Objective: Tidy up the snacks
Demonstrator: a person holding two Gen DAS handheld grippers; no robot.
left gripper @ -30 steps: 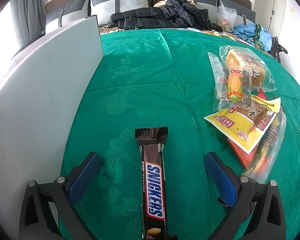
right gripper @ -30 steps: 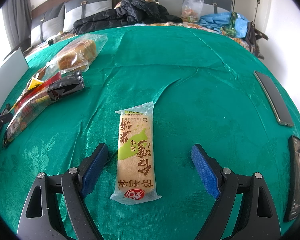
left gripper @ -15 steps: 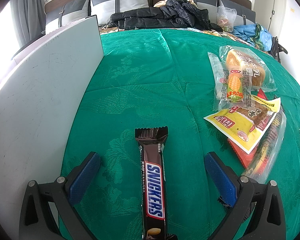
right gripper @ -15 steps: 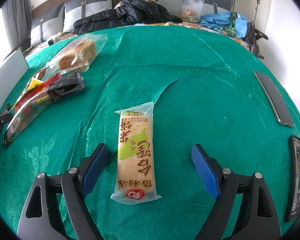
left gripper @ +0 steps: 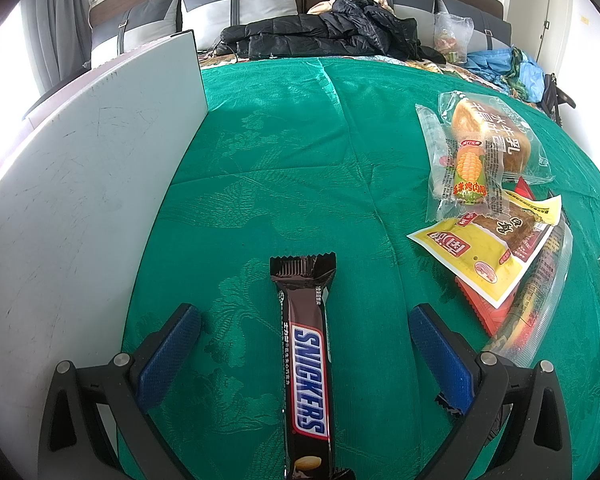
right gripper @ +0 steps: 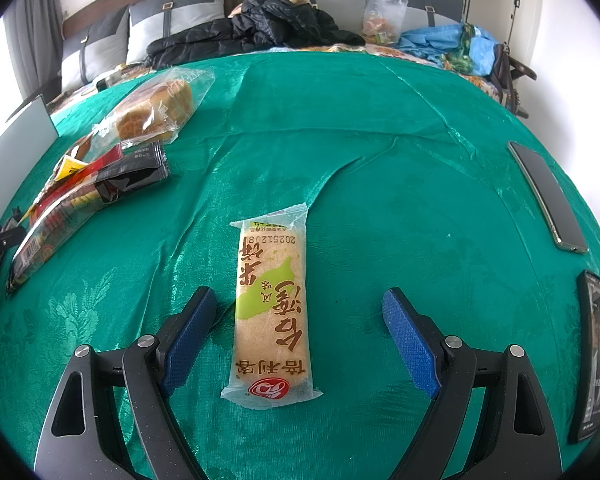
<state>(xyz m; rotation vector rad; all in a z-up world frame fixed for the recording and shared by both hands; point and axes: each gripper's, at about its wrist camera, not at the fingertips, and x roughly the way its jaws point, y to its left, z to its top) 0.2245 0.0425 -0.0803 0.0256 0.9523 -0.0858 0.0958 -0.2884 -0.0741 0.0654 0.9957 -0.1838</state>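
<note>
Two tongs: both stand wide apart, and neither one presses on anything.
White board [left gripper: 80, 208]: upright, at the far left edge of the green cloth [left gripper: 284, 168].
Left tongs [left gripper: 304, 326]: blue pads spread wide on both sides of the Snickers bar [left gripper: 306, 364], touching it on neither side.
Snickers bar: flat on the green cloth, lengthwise between the pads, right of the white board.
Snack pile [left gripper: 488, 208]: right of the Snickers bar on the green cloth; a clear bread bag, a corn sausage pack and a yellow packet overlap each other.
Right tongs [right gripper: 298, 306]: wide; the rice cracker pack [right gripper: 272, 308] lies between the pads, nearer to the left pad, with a gap to both.
Rice cracker pack: flat on the green cloth, right of the snack pile.
Two phones [right gripper: 546, 196]: at the right edge of the green cloth, well apart from the rice cracker pack.
</note>
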